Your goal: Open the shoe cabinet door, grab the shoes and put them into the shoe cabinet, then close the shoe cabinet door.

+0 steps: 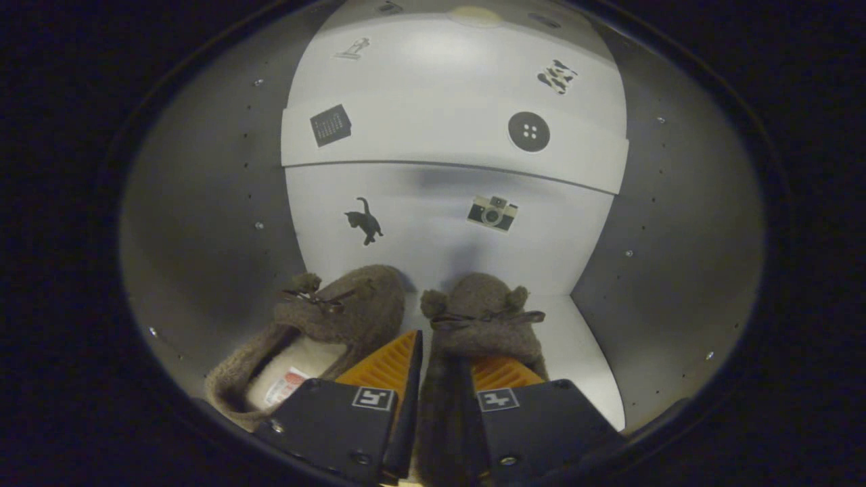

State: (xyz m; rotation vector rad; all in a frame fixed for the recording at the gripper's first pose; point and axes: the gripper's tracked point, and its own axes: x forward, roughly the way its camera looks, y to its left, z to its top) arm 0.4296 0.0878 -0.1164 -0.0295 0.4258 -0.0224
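Note:
Two brown fuzzy slippers with small ears and bows rest side by side on the white floor [583,352] inside the shoe cabinet, toes toward the back panel [433,230]. The left slipper [338,314] shows its cream lining and a label. The right slipper [484,297] lies straight ahead of the fingers. My gripper [443,355] is shut on the slippers. One finger sits in the left slipper's opening and the other in the right slipper's opening, with brown fabric from their adjoining sides pinched between them.
Grey side walls [203,223] [676,223] close in on both sides. The white back panel carries stickers: a cat [364,220], a camera [492,212], a button [528,131]. A white ledge [446,142] juts out above the slippers.

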